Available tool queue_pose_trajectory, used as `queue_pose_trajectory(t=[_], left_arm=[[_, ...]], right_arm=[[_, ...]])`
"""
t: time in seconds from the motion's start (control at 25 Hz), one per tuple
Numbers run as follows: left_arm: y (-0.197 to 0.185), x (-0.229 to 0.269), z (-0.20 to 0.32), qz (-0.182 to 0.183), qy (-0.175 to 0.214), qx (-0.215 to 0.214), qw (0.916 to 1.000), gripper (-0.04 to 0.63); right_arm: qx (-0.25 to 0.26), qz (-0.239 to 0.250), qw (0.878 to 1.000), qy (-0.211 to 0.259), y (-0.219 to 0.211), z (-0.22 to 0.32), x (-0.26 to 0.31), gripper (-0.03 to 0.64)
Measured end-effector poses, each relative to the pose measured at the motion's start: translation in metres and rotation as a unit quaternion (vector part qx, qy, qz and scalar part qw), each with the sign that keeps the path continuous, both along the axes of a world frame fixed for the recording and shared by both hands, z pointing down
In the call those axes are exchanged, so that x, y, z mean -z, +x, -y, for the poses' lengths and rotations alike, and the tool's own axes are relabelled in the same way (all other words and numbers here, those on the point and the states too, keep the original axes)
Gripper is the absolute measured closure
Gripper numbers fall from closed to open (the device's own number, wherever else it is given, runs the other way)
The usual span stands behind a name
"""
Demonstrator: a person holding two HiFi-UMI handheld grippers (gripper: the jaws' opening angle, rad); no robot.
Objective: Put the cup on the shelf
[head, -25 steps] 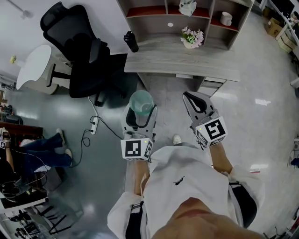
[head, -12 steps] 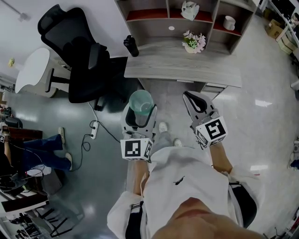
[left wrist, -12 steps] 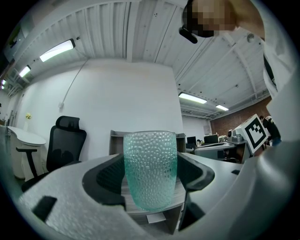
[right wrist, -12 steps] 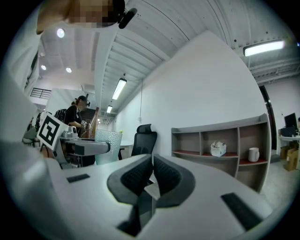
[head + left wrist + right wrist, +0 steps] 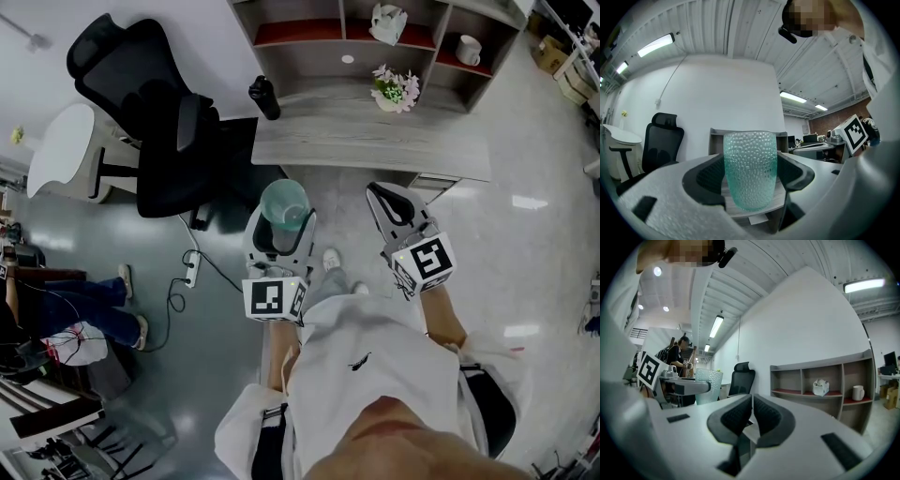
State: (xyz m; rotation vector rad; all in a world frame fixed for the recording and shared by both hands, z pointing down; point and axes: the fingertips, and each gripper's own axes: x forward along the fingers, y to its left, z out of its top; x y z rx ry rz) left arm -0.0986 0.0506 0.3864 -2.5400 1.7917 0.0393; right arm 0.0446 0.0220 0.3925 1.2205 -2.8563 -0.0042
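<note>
1. Because the cup (image 5: 750, 168) is a clear green tumbler with a dimpled wall, I judge it light and stiff but easy to break, probably glass or hard plastic; the dimples should help against slipping
2. It stands upright between the jaws of the left gripper (image 5: 280, 225), which are closed on its lower half from both sides; it is carried in the air above the floor, in front of the desk (image 5: 366, 141)
3. Taking hold low on the wall, as now, looks right to me; a hard squeeze near the thin rim would be a risk
4. The right gripper (image 5: 752, 401) has its jaws pressed together with nothing between them, and it hangs beside the left one, apart from the cup
5. The shelf (image 5: 300, 31) rises behind the desk, well apart from the cup; a white mug (image 5: 469, 49) sits in its right compartment
6. On the desk stand a flower pot (image 5: 394, 89) and a black bottle (image 5: 263, 97), which the cup should pass without touching
</note>
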Motion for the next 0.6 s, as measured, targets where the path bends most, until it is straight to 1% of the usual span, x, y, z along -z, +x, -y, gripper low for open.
queue_pose_trajectory(t=[0.6], left_arm=[[-0.029, 0.003, 0.067, -0.002, -0.001, -0.03, 0.9995, 0.227]], right_arm=[[-0.028, -0.007, 1.0, -0.005, -0.029, 0.06, 0.002, 0.581]])
